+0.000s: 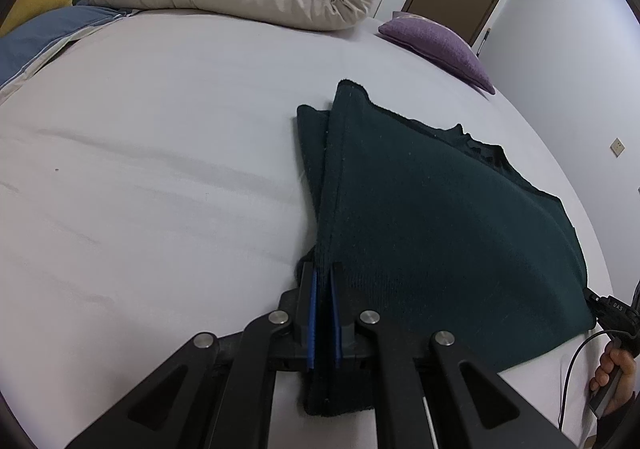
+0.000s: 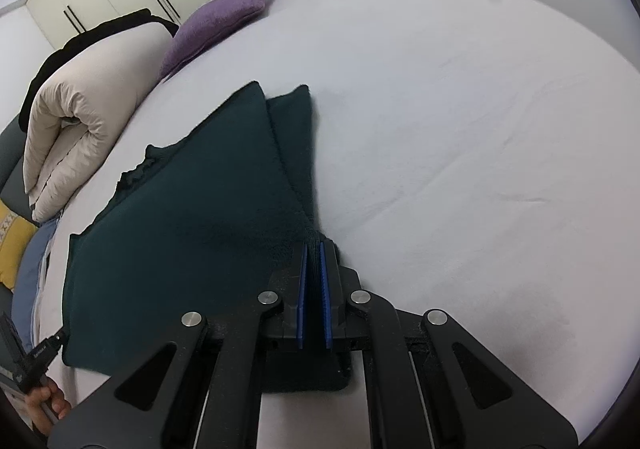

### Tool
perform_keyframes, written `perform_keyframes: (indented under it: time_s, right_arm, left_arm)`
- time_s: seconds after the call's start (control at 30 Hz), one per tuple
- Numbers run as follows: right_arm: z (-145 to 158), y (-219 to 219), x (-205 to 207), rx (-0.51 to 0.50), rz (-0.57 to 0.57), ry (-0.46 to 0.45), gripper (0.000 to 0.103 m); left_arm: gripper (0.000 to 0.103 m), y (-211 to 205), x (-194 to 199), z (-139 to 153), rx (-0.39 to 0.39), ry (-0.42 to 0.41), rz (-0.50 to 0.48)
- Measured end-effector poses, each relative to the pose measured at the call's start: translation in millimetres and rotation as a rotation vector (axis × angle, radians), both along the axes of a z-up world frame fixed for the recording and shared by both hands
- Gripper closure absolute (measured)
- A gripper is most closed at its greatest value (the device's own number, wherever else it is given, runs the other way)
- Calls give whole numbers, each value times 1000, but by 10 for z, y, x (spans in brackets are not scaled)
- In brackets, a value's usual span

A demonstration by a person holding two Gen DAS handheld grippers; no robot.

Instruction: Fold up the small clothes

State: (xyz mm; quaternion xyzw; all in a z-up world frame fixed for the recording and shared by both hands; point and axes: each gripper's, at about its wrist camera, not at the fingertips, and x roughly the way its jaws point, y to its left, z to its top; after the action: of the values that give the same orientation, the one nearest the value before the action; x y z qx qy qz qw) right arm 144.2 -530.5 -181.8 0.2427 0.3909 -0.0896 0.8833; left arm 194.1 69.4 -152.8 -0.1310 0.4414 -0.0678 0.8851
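- With both near corners pinched, garment (image 1: 420, 217) lying mid-frame on bed (image 1: 160, 169), partly folded.
- Left gripper (image 1: 323, 289) jaws clamped on cloth; right gripper (image 2: 314, 261) jaws likewise.
- Left to do, probably: carrying the near edge over, then smoothing.

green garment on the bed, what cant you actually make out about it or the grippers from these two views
- Left wrist view: the dark green garment has its near hem hidden under the left gripper, shut on one corner.
- Right wrist view: the right gripper is shut on the other corner; its linkage covers the cloth below.
- Both views: what kind of garment it is, its underside and how many layers are folded.
- Left view: the person's hand is cut off by the edge.
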Motion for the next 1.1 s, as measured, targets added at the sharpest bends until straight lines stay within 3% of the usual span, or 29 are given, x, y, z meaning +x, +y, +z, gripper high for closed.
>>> perform_keyframes:
  time_s: [0.7,0.87,0.93,1.07,1.1]
  right_arm:
    - [-6,19,24,-10,15,10,97]
    - [61,-20,1,20,30,26,92]
    - [101,-42,-67,47,15,26,87]
    - [346,3,-217,27,-13,-15,86]
    - [419,39,-216,15,-2,-32,84]
  left_arm:
    - [95,18,-127,-58,13,2,16]
    - [81,121,-166,120,-27,12,70]
    - [80,123,-216,358,1,-53,90]
    - [60,-36,-106,691,48,-148,55]
    - [59,-86,-57,729,53,-163,48]
